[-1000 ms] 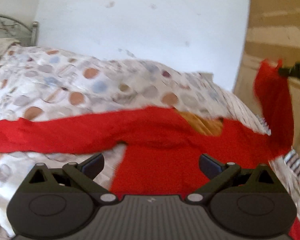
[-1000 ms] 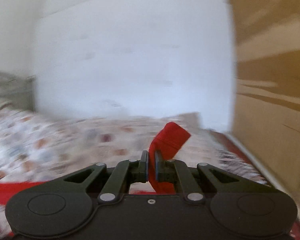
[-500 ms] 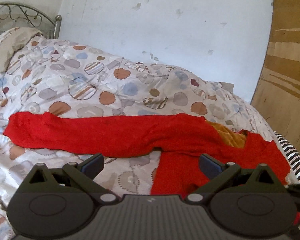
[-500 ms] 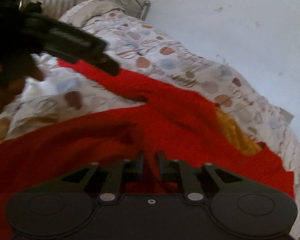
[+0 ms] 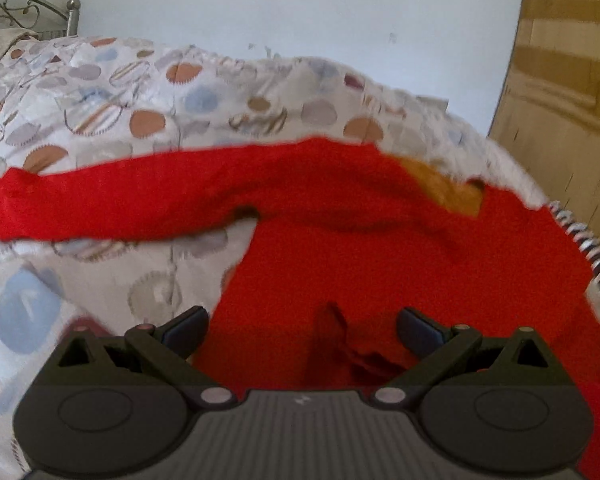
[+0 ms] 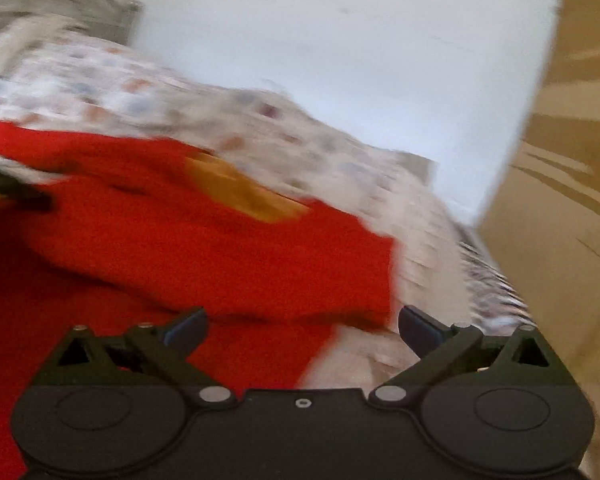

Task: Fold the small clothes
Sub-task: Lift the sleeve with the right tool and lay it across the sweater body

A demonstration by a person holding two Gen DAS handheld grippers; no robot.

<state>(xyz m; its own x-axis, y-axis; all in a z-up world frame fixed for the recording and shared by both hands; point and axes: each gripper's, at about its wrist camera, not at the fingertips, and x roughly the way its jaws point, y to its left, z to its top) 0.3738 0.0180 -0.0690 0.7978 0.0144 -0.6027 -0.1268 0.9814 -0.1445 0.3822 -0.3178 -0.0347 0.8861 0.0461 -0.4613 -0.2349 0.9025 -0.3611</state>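
Observation:
A red long-sleeved top (image 5: pixel 340 248) with an orange inner neck (image 5: pixel 440 188) lies on the patterned bedspread (image 5: pixel 100 112). One sleeve (image 5: pixel 100 208) stretches out to the left; the other side is folded over the body. My left gripper (image 5: pixel 302 330) is open just above the red body, over a small crease in the cloth. My right gripper (image 6: pixel 302 330) is open and empty over the top's right edge (image 6: pixel 260 256). The right wrist view is blurred.
A white wall (image 5: pixel 300 8) rises behind the bed. A wooden panel (image 5: pixel 568 100) stands to the right. A metal headboard (image 5: pixel 28 12) and a pillow are at the far left. A striped cloth (image 5: pixel 592 256) lies at the bed's right edge.
My right gripper carried the right sleeve across over the body, then opened and let it go. My left gripper has moved closer to the top.

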